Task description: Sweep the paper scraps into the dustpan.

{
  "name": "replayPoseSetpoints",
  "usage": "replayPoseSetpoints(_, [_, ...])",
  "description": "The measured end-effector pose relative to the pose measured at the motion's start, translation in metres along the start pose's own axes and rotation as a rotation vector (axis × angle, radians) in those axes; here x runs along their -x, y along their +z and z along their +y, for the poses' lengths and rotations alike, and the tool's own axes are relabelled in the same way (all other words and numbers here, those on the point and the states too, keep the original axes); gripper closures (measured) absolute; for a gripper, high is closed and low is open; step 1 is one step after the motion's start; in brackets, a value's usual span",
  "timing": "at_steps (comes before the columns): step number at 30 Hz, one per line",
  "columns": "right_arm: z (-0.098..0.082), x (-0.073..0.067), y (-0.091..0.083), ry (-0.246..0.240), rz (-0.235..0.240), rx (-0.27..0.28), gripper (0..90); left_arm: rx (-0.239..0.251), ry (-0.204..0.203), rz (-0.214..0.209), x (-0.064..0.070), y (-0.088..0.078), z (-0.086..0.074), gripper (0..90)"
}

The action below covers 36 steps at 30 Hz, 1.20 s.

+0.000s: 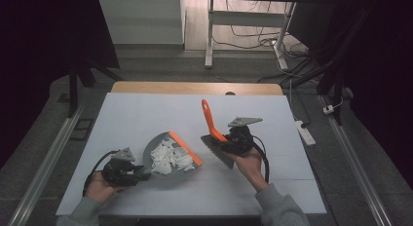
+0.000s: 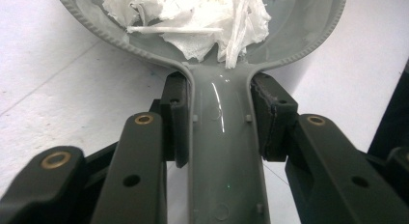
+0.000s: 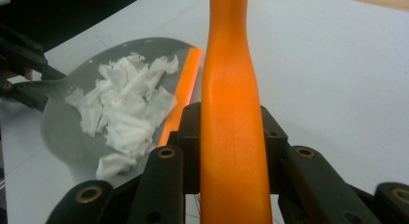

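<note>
The left gripper (image 2: 219,122) pinches the grey plastic dustpan's (image 1: 168,175) handle, steadying torn white paper scraps (image 1: 170,157) just ahead (apparently already gathered), while the right gripper (image 3: 230,137) clamps the orange-handled brush (image 1: 216,138) clear.

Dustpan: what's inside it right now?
Torn white paper scraps lie piled in the grey dustpan, behind its orange lip. Whether anything lies beneath the pile cannot be seen. The left gripper clamps its handle.

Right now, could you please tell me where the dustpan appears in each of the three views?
High view: dustpan left of centre, handle in the left gripper.
Left gripper view: its pan at top centre, handle running down between the jaws.
Right gripper view: at left.
Shared landmark: the white paper scraps in the pan.
</note>
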State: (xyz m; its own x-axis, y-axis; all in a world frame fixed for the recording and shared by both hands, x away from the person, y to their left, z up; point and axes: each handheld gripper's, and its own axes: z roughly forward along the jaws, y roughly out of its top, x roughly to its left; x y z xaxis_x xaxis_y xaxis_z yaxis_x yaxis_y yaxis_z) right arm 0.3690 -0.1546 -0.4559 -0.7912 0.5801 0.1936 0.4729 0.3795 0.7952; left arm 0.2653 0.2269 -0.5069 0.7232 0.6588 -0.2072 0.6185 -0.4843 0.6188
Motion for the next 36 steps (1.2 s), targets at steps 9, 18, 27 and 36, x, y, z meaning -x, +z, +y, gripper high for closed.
replayPoseSetpoints(9, [-0.011, 0.005, -0.020, -0.003, -0.009, 0.013, 70.4, 0.056, -0.051, 0.040, -0.002, -0.008, -0.001, 62.1])
replayPoseSetpoints(18, [-0.021, 0.011, -0.034, 0.001, -0.020, 0.016, 70.4, 0.114, -0.113, 0.083, -0.003, -0.016, -0.002, 62.1])
replayPoseSetpoints(27, [-0.028, 0.016, -0.047, 0.013, -0.033, 0.024, 70.4, 0.139, -0.168, 0.126, -0.004, -0.021, -0.005, 62.0])
replayPoseSetpoints(36, [-0.032, 0.019, -0.057, 0.030, -0.028, 0.030, 70.4, 0.173, -0.225, 0.173, -0.003, -0.026, -0.008, 62.0])
